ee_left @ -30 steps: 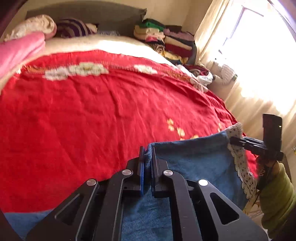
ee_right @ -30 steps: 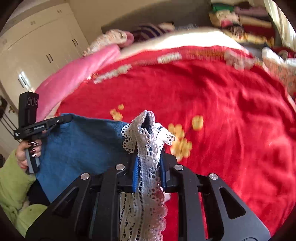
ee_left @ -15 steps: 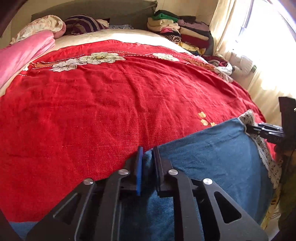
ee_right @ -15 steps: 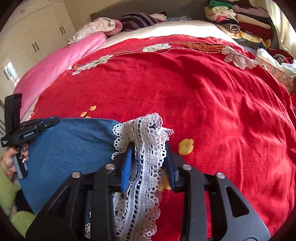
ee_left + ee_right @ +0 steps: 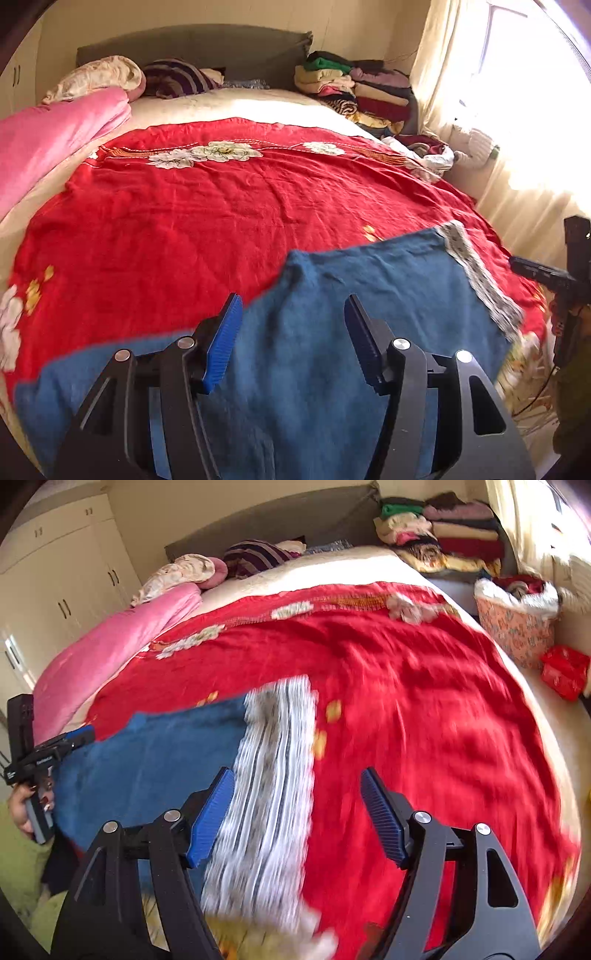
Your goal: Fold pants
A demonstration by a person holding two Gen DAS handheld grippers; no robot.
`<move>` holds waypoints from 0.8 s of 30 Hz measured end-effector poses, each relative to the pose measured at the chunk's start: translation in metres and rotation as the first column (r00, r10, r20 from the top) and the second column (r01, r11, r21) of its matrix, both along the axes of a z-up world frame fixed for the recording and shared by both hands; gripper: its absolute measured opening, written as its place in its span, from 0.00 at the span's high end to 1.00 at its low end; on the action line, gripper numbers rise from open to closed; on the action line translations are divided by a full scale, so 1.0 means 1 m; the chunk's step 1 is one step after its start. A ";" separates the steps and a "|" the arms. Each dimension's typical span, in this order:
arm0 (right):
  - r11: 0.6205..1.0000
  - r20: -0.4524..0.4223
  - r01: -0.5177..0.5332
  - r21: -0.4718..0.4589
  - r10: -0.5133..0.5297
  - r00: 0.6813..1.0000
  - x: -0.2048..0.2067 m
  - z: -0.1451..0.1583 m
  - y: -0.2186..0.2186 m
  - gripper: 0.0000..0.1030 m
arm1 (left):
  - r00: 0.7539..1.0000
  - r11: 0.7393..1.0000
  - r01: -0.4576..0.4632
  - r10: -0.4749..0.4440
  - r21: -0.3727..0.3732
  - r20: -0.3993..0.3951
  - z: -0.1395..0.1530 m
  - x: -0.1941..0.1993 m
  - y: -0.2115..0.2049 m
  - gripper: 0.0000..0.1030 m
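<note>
Pants (image 5: pixel 369 332) of blue soft cloth with white lace trim (image 5: pixel 269 775), spread flat at near edge of red flowered bedspread (image 5: pixel 207 221), apparently not yet folded. Above them, left gripper (image 5: pixel 291 343) and right gripper (image 5: pixel 295 812), both gaping wide, empty. Left to do, by judgement: every fold.

No legible text; white mark on left claw (image 5: pixel 79 734) too small

1. A wide bed (image 5: pixel 229 107) is covered by a red floral bedspread (image 5: pixel 207 218), with a grey headboard (image 5: pixel 192 46) against a cream wall.
2. A pink blanket (image 5: pixel 51 136) lies along one side.
3. Folded clothes (image 5: pixel 354 88) are stacked near the headboard.
4. Sunlight pours through cream curtains (image 5: pixel 532 110).
5. White wardrobes (image 5: pixel 55 576) line one wall.
6. A patterned basket (image 5: pixel 513 624) stands beside the bed.
</note>
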State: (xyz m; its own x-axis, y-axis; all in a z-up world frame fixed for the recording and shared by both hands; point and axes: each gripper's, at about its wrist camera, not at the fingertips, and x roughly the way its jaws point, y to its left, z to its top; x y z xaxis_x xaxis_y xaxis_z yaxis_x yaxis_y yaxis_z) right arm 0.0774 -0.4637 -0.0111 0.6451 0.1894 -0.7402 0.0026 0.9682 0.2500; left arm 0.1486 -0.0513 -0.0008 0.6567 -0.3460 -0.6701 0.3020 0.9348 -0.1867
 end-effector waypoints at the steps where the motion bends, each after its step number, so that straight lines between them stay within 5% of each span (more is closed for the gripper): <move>1: 1.000 -0.010 0.011 0.024 -0.010 1.000 -0.011 -0.003 -0.001 0.38 | 1.000 1.000 0.006 -0.006 0.006 0.006 0.001 -0.009 0.001 0.45; 8: 0.982 -0.096 0.057 0.179 -0.040 0.995 -0.041 -0.031 0.004 0.38 | 0.995 0.993 0.094 -0.093 0.075 -0.025 -0.016 -0.072 0.007 0.45; 14: 0.977 -0.118 0.093 0.192 -0.071 0.990 -0.040 -0.040 0.012 0.38 | 0.974 0.967 0.227 -0.227 0.116 -0.019 -0.021 -0.108 -0.012 0.45; 24: 0.975 -0.136 0.106 0.197 -0.080 0.988 -0.044 -0.048 0.018 0.39 | 0.924 0.906 0.382 -0.380 0.180 -0.046 -0.041 -0.113 -0.060 0.54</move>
